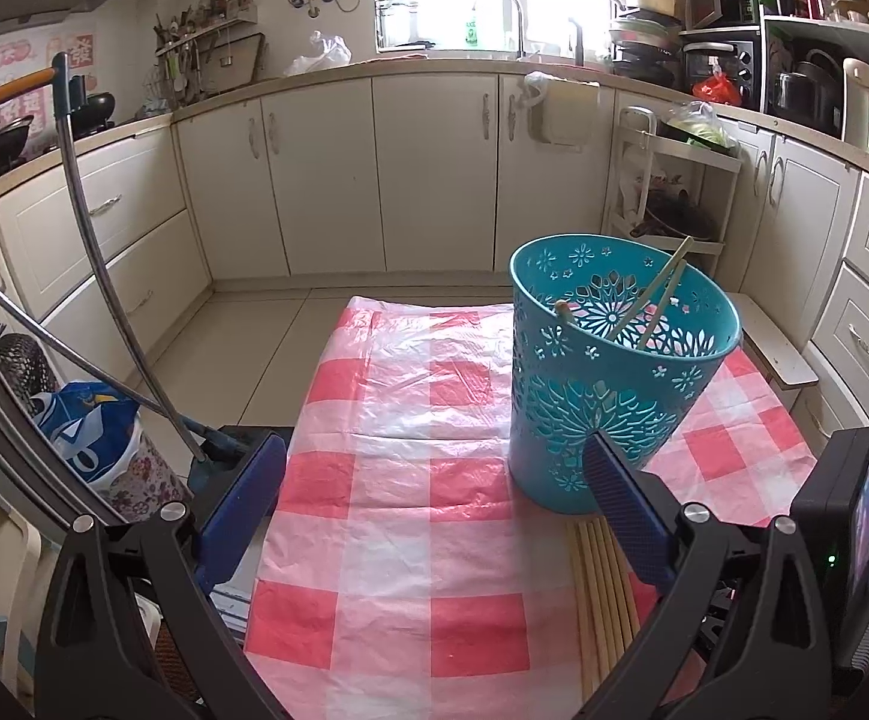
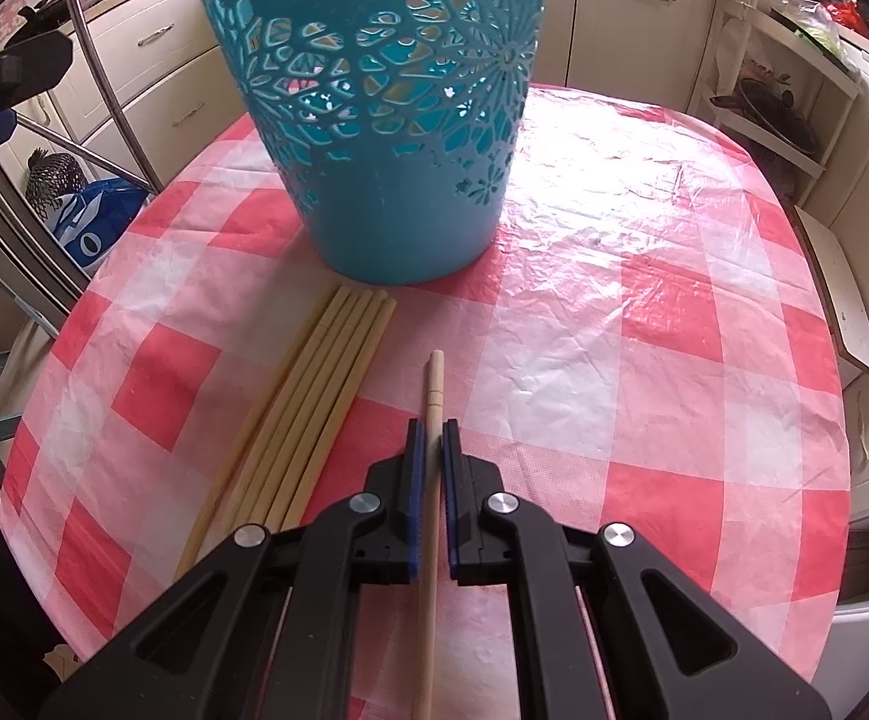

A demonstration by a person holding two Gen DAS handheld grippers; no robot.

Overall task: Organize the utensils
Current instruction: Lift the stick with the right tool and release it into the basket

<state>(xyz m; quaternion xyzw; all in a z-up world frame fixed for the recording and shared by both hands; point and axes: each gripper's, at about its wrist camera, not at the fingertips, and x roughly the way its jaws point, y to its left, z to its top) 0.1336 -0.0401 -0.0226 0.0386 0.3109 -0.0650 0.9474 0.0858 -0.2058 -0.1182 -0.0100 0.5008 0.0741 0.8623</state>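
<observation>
On the checked desk point(image 2: 644, 312) the teal basket point(image 2: 386, 120) stands toward the far edge, the bundle of chopsticks point(image 2: 308, 414) lying just before it. The left gripper point(image 1: 434, 480) hovers level, fingers wide apart; only its view shows chopsticks inside the basket point(image 1: 656, 306). The right gripper point(image 2: 432, 462) points low along the desk, fingers clamped on a single chopstick point(image 2: 432, 396).

Glossy, probably plastic tablecloth point(image 2: 614, 324)

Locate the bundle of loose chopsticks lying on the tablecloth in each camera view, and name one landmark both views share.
Left wrist view: bundle of loose chopsticks at bottom right, just before the basket, partly behind a finger.
Right wrist view: bundle left of centre, beside the right tongs.
Shared landmark: the teal cut-out basket.
</observation>
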